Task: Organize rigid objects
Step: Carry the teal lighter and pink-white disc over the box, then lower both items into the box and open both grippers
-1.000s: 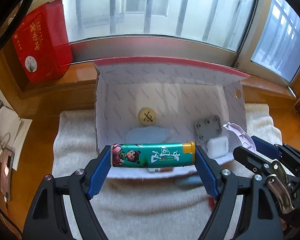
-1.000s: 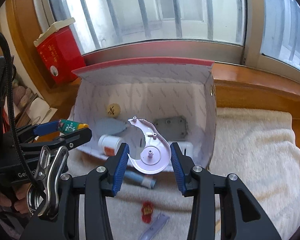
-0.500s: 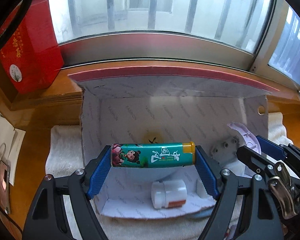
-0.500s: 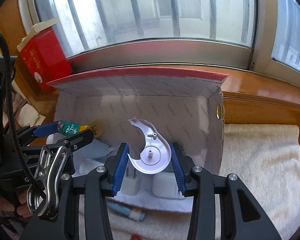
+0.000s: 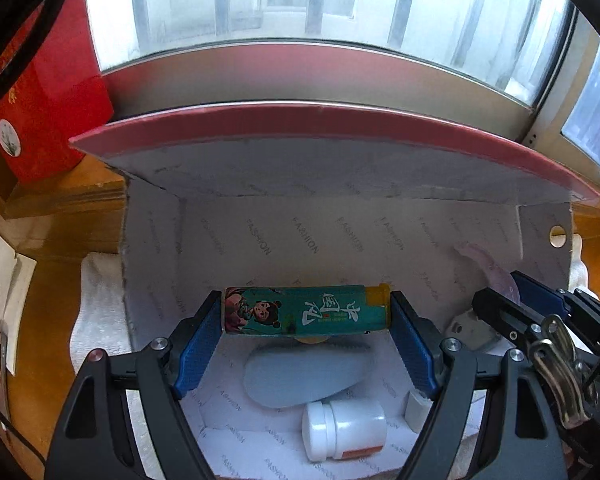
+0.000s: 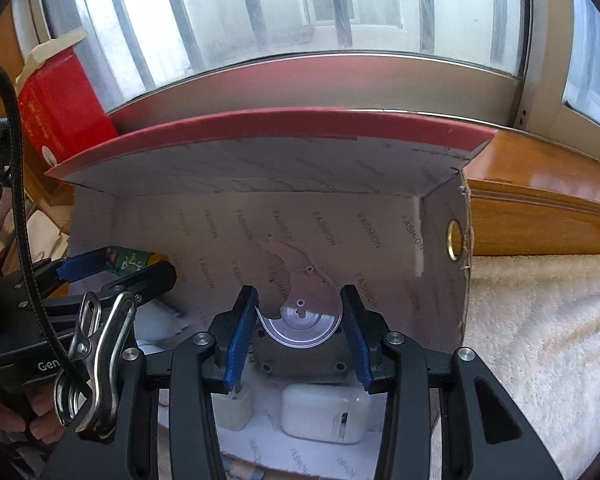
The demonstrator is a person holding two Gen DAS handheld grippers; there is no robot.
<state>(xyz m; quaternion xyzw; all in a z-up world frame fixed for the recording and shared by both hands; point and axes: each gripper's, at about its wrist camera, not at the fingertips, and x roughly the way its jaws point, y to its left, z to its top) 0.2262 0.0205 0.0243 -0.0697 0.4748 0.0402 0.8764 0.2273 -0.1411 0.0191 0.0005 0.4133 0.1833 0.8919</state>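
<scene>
While several items already sit in the box, left gripper pinches the lighter, right gripper the plastic cover; neither dropped yet.

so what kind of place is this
Probably a home, on a wooden sill or ledge under a barred window. A white towel is spread on it, and a red tea box stands in the corner beside an open box of household odds and ends.

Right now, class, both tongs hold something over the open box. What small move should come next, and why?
Probably lower the left tongs slightly and release the green tube: it already hangs inside the box, above the blue piece and white bottle. The right tongs could follow with the plastic cover.
</scene>
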